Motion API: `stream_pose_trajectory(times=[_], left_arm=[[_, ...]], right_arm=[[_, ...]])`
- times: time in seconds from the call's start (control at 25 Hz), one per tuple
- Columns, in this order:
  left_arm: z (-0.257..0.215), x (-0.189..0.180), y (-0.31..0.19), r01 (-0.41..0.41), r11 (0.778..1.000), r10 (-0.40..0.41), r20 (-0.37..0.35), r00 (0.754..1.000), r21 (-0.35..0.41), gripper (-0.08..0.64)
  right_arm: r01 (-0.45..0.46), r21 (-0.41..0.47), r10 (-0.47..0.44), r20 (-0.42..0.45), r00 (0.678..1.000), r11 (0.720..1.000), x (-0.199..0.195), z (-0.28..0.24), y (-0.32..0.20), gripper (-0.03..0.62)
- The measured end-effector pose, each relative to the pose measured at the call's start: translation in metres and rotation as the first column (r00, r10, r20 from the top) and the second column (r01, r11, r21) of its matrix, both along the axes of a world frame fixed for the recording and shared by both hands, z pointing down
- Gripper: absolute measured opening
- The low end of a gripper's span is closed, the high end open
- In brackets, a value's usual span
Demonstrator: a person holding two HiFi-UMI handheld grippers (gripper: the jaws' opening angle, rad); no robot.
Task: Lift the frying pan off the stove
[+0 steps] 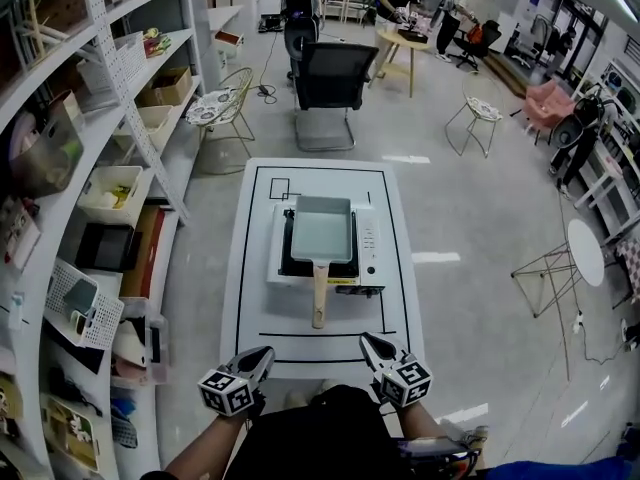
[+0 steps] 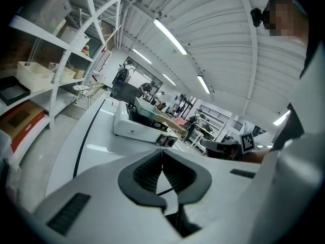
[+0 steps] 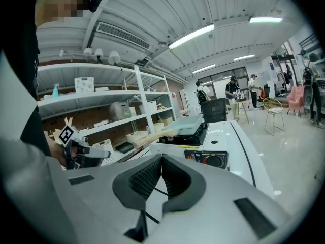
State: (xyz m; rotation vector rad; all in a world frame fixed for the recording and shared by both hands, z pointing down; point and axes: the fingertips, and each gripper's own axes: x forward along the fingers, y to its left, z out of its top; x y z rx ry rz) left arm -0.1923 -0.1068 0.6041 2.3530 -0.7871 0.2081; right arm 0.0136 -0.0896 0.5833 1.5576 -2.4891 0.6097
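A rectangular grey frying pan [image 1: 321, 229] with a wooden handle [image 1: 319, 296] rests on a white portable stove [image 1: 368, 251] in the middle of a white table [image 1: 250, 298]. The handle points toward me. My left gripper [image 1: 262, 356] and right gripper [image 1: 370, 344] hover over the table's near edge, well short of the handle, both shut and empty. In the left gripper view the stove [image 2: 133, 128] and pan [image 2: 152, 110] lie ahead, beyond the closed left gripper [image 2: 162, 162]. The right gripper view shows the pan [image 3: 188, 122] and stove knob [image 3: 214, 160] past the closed right gripper [image 3: 161, 168].
Shelving [image 1: 110, 128] with bins and boxes runs along the left of the table. A black office chair [image 1: 328, 78] stands beyond the table's far end. Wire chairs [image 1: 478, 116] and a round white table [image 1: 586, 252] stand on the floor to the right. People work at the far back.
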Motion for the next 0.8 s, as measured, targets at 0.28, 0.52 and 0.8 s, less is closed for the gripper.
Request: stream_pose_trajectory(times=[0.28, 0.52, 0.8], left_arm=[[-0.002, 0.017, -0.036, 0.057, 0.997, -0.059, -0.044, 0.997, -0.059, 0.009], [-0.013, 0.036, -0.063, 0.059, 0.997, -0.061, -0.045, 0.997, -0.043, 0.01], [-0.018, 0.058, -0.088, 0.028, 0.998, -0.033, -0.087, 0.996, -0.057, 0.011]], right_arm=[[0.007, -0.013, -0.006, 0.011, 1.0, 1.0, 0.019, 0.007, -0.01, 0.026], [0.054, -0.006, -0.054, -0.006, 0.998, 0.999, 0.027, 0.011, -0.027, 0.026], [0.115, 0.008, -0.115, -0.009, 0.993, 0.993, 0.029, 0.009, -0.042, 0.026]])
